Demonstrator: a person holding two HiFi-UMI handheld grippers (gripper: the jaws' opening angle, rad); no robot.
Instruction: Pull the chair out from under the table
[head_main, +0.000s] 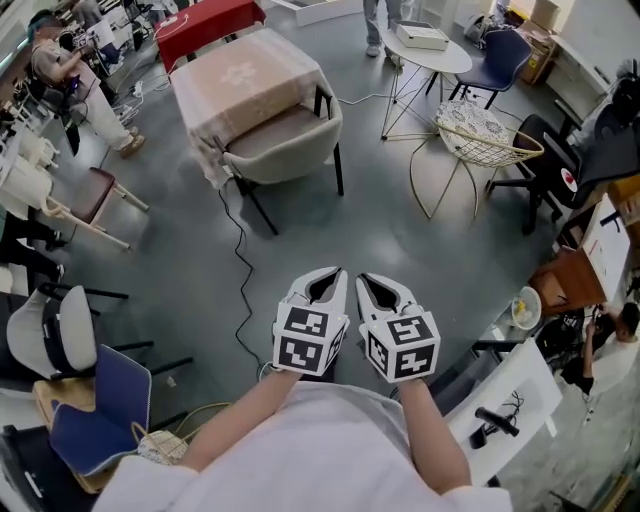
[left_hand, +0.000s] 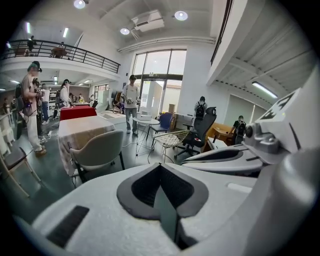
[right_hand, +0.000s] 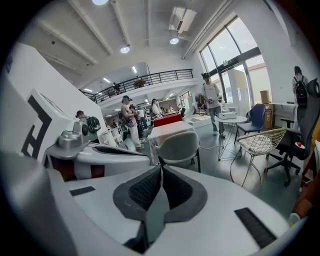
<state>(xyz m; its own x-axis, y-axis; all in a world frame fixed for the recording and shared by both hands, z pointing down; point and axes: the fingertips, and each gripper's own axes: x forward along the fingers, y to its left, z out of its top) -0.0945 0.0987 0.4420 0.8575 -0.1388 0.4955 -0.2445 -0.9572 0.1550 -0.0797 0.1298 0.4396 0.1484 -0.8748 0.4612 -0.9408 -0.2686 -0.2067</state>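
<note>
Side by side, left gripper (head_main: 328, 279) and right gripper (head_main: 372, 283) hang clenched and empty over the floor (head_main: 400, 245), well apart from the chair (head_main: 290, 140) tucked partly under the cloth-covered table (head_main: 240, 72).

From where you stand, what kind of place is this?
Probably a large open workspace or lab hall. It has a balcony railing and tall windows, loosely spread furniture such as a cloth-covered table with a grey chair, and several people standing about.
</note>
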